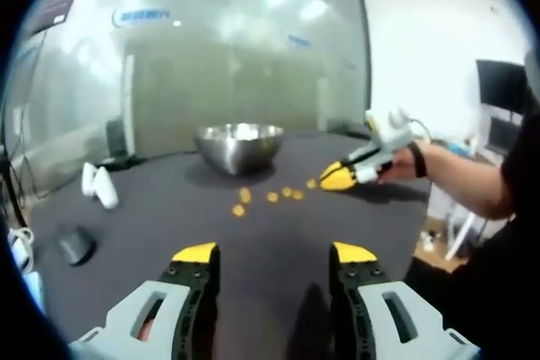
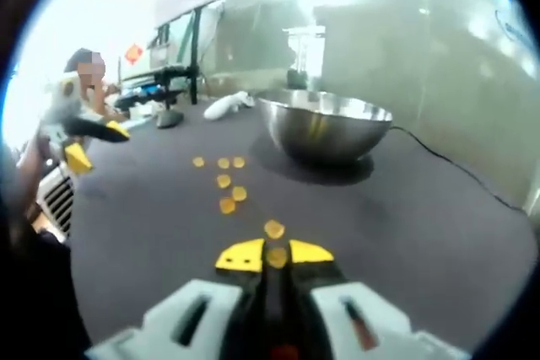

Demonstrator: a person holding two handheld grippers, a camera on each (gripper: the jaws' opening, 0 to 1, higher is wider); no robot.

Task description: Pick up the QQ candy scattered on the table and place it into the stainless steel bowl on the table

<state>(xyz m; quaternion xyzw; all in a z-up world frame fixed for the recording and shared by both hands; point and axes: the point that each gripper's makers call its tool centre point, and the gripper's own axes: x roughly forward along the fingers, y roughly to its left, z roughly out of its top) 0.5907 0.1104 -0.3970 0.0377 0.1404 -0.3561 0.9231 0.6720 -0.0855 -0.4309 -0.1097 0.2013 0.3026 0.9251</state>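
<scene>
Closing on one candy (image 2: 277,256) is the step in hand, as I judge it: in the right gripper view the right hand-held gripper (image 2: 275,255) sits low over the dark desk (image 2: 439,225) with its yellow tips drawn nearly together around a small orange piece. Whether the piece is truly clamped or just framed between the tips, I cannot tell. The left hand-held gripper (image 1: 274,254) hovers with its jaws spread wide and nothing between them.

The next move calls for a firm pinch, a lift clear of the desk, and a carry to the stainless steel bowl (image 2: 325,126), releasing above its rim. A soft, small sweet may slip out, so the pinch should be confirmed before lifting.

The remaining QQ candies (image 2: 228,183) are small, rounded, orange-yellow lumps. They lie scattered on the desk in front of the bowl, between it and the right hand-held gripper, one of them (image 2: 273,228) just beyond the tips. The bowl itself is shiny and upright; whether it holds any candy is hard to tell.
</scene>
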